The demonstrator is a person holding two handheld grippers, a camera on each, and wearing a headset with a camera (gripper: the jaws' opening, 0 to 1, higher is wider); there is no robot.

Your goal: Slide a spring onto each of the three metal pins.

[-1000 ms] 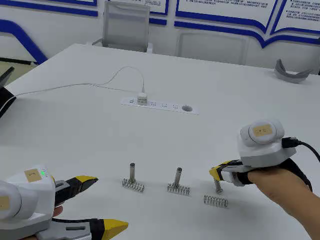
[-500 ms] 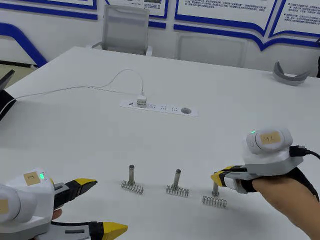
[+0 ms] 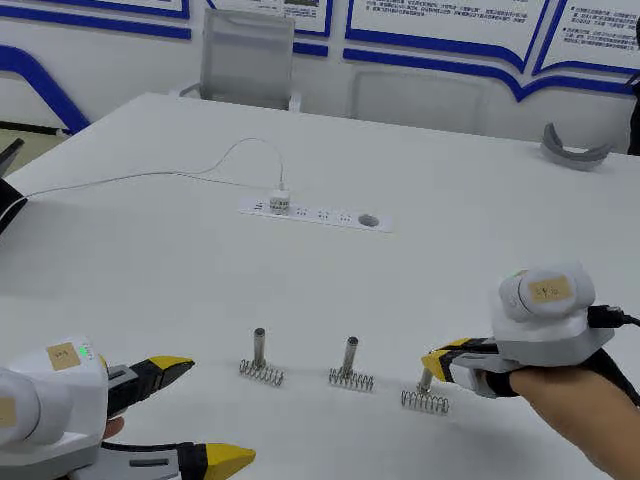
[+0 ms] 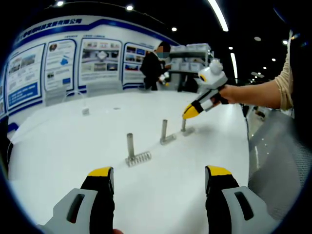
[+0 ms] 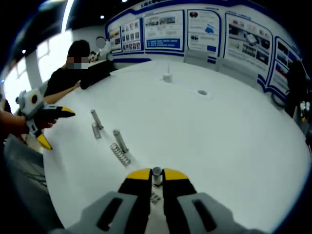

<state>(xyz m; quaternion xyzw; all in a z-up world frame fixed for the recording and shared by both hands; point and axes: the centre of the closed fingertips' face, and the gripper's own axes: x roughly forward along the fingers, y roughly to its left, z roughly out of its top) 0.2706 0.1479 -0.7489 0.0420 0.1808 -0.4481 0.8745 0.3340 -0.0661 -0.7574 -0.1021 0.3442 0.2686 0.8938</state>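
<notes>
Three short metal pins stand in a row near the table's front edge: left pin (image 3: 259, 345), middle pin (image 3: 350, 355), right pin (image 3: 425, 380). A coil spring lies flat at the foot of each: (image 3: 262, 373), (image 3: 352, 380), (image 3: 425, 402). My right gripper (image 3: 435, 362) is shut on the top of the right pin (image 5: 157, 171), which leans a little. The left gripper (image 3: 200, 414) hovers open at the lower left, well short of the left pin (image 4: 130, 145) and its spring (image 4: 139, 158). Nothing is between its jaws (image 4: 159, 173).
A white power strip (image 3: 315, 213) with a plugged-in adapter and cable lies mid-table. A grey curved object (image 3: 572, 150) rests at the far right. A chair (image 3: 247, 55) stands behind the table. A person (image 5: 78, 66) sits at the table's far side.
My right hand has sunk lower and drawn slightly right, still at the right pin's top. The left gripper has stayed put, open. The head camera has shifted a little.
</notes>
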